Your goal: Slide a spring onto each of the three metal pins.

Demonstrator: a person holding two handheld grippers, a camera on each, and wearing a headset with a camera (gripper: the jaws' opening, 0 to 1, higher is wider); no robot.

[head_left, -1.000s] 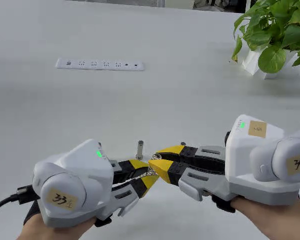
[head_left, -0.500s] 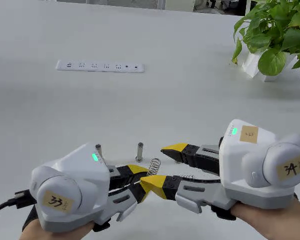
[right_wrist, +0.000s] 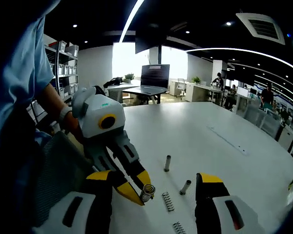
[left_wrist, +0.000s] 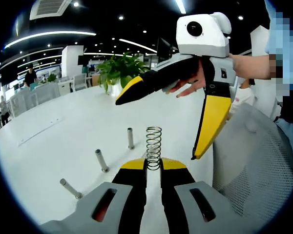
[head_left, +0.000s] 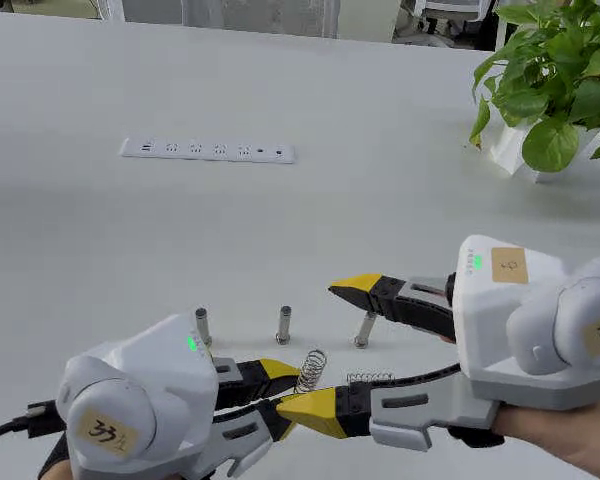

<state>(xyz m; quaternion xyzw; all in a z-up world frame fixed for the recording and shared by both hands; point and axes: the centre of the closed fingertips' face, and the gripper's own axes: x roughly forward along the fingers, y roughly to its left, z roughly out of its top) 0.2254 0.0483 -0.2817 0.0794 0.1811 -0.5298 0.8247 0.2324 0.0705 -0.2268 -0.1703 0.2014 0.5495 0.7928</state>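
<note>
- Wide white table [head_left: 130,260], open office behind; three pins [head_left: 284,323] wait bare.
- Left tool [left_wrist: 154,165] pinches a spring [left_wrist: 154,141] by its lower end, just short of the pins; right tool [right_wrist: 156,180] gapes wide beside it.
- Spring's long axis runs near upright, free end up.
- Next, likely: line its bore over a pin.

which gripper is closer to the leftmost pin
Left. The left gripper, shut on a spring, sits just in front of the leftmost pin; the open right gripper reaches no farther left than the middle pin.
</note>
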